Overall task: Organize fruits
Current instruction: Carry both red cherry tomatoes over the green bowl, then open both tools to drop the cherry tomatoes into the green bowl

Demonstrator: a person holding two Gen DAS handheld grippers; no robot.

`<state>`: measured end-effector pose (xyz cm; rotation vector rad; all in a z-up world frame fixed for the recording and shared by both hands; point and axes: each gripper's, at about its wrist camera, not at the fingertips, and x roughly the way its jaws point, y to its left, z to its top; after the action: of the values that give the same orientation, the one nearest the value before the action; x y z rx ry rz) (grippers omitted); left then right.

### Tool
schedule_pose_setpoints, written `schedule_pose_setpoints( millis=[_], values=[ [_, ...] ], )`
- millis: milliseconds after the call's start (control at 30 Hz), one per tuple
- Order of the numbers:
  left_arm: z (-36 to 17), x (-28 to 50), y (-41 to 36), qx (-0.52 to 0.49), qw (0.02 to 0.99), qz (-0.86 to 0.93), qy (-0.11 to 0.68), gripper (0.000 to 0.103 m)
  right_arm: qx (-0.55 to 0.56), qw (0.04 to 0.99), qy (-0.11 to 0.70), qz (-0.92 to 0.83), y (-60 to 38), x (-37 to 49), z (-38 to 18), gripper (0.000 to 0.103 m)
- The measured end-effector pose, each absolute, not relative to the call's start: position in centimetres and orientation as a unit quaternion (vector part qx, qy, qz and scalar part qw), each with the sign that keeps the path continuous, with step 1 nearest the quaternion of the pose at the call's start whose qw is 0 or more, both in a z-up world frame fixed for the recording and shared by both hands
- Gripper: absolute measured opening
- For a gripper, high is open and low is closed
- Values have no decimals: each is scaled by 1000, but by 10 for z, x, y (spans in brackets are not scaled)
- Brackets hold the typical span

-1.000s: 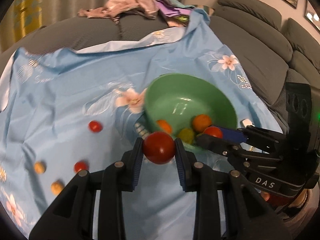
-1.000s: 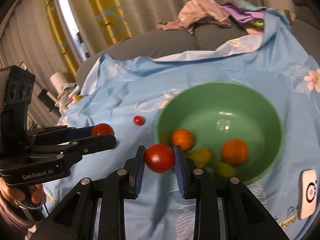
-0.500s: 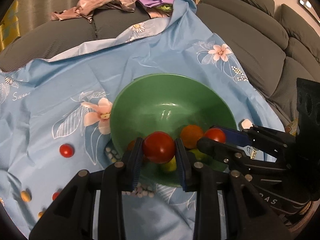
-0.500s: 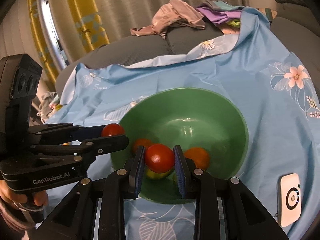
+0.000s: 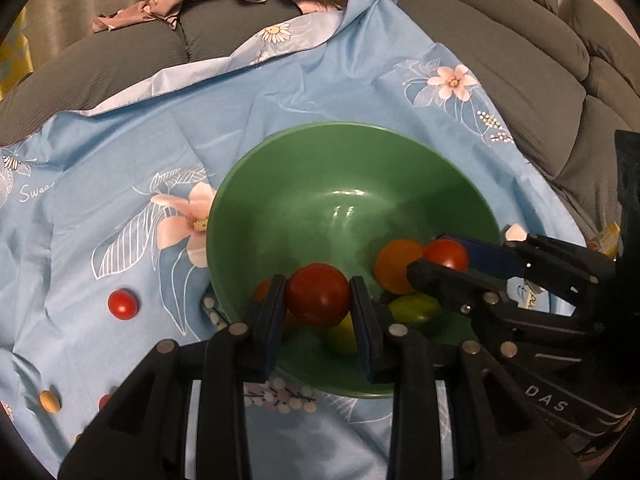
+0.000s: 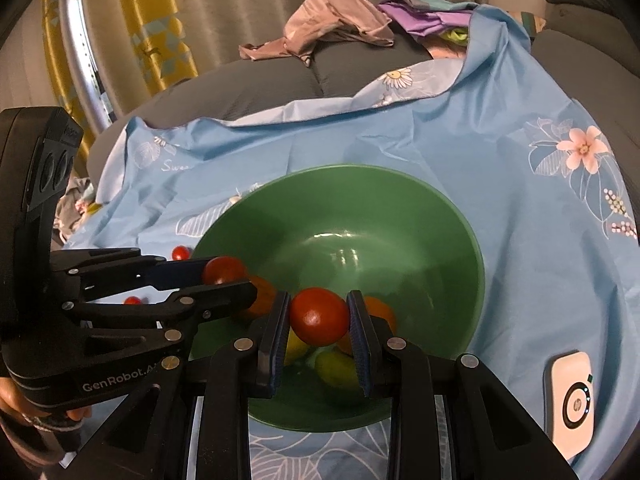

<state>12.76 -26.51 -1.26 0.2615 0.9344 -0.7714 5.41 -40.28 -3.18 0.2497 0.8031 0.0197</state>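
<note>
Both grippers over the green bowl (image 5: 348, 160), left gripper (image 5: 318, 300) and right gripper (image 6: 319, 316) each with jaws clamping a red tomato; several fruits bowled already; a loose tomato (image 5: 123, 304) and small yellow fruit (image 5: 49, 401) wait on the blue cloth (image 5: 120, 160).

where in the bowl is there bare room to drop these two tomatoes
Free: the far half of the green bowl, bare floor and wall beyond the orange fruit. Crowded: the near side, where orange and yellow-green fruit bunch under the left gripper and right gripper, each holding a red tomato.
</note>
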Motion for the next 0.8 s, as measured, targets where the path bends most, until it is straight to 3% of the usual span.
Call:
schedule_pose_setpoints(
  millis=[233,300,667,800],
  values=[
    [-14,127,-263,122,814,-357,442,33,113,912,394,-5,-401,52,-31,31],
    [-12,127,-262,123,816,-353,440,44,111,911,396,-9,-400,52,-30,31],
    [9,108,-241,103,830,-346,424,65,104,913,394,-23,-397,38,-17,32],
    [14,96,-220,98,836,-332,425,79,103,917,386,-21,-391,29,-11,32]
  ],
)
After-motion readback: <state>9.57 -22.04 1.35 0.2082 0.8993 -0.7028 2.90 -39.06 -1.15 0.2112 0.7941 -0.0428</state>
